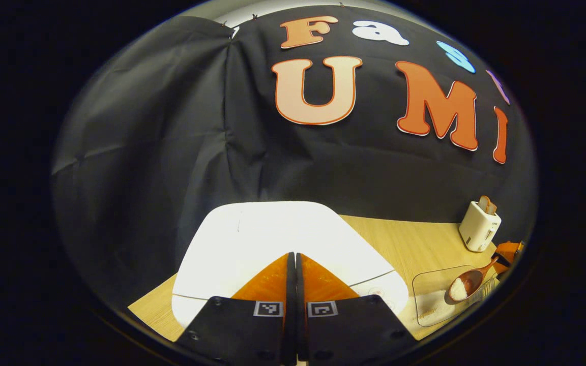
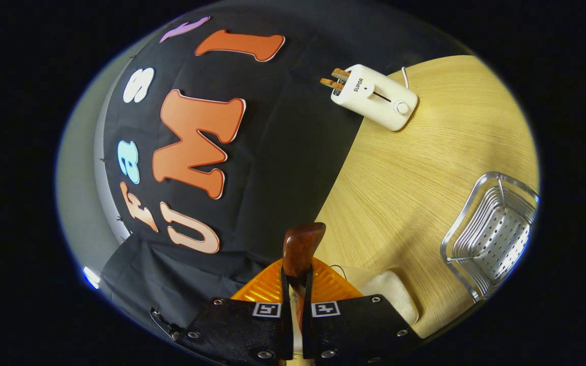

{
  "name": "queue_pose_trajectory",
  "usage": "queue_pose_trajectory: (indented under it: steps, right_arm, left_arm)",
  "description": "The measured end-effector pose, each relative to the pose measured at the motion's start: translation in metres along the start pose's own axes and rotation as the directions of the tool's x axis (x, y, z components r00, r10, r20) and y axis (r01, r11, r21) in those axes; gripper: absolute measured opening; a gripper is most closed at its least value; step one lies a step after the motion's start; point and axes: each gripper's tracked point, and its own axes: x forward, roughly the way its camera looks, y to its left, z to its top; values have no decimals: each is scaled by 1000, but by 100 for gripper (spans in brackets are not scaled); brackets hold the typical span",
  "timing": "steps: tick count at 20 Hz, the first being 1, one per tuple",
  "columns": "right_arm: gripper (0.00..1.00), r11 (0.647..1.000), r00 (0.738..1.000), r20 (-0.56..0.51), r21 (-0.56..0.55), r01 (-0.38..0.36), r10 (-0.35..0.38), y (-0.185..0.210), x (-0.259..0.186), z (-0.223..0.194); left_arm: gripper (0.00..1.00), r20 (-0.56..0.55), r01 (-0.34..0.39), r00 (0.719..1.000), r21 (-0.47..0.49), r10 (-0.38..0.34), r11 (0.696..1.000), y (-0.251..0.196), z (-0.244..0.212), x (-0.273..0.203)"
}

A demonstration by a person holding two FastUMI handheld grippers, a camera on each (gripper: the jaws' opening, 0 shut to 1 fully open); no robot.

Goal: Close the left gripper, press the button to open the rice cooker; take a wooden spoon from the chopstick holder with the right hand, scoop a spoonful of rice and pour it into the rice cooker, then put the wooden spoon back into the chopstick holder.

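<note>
One spoonful sits in the wooden spoon (image 1: 468, 283), clamped by the right hand-held gripper (image 2: 296, 284); rice cooker (image 1: 252, 239) lies left, under the left hand-held gripper (image 1: 293, 274), fingers together.

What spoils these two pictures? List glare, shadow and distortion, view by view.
Left gripper view: the rice cooker lid is blown out to flat white by glare, and the fisheye bows the table edge. Right gripper view: the scene is rolled sideways, the toaster lies tilted, bright glints sit on the metal chopstick holder, and the wooden spoon handle is close and soft.
</note>
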Motion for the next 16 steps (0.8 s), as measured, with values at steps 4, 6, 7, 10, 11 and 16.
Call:
queue_pose_trajectory:
  steps: [4, 6, 7, 10, 11, 16]
  right_arm:
    - [7, 1000, 1000, 2, -3, -18, 18, 11, -3, 2]
    - [7, 1000, 1000, 5, -11, -28, 28, 18, -4, 2]
    - [7, 999, 999, 7, -9, -36, 36, 22, -4, 2]
    - [7, 999, 999, 6, 0, -40, 40, 28, -3, 2]
    - [7, 999, 999, 6, 4, -35, 35, 27, -2, 2]
    - [7, 998, 998, 31, 28, -53, 52, 43, -1, 13]
  left_arm:
    - [4, 263, -43, 964, -12, 45, 999, 10, 67, -35]
    - [4, 359, -104, 929, 12, 93, 995, 20, 93, -55]
    - [4, 387, -120, 916, 17, 104, 993, 22, 102, -64]
    - [4, 428, -138, 896, 21, 116, 990, 26, 110, -78]
    - [4, 434, -142, 892, 14, 122, 990, 28, 111, -83]
    - [4, 431, -139, 892, -17, 133, 990, 39, 96, -84]
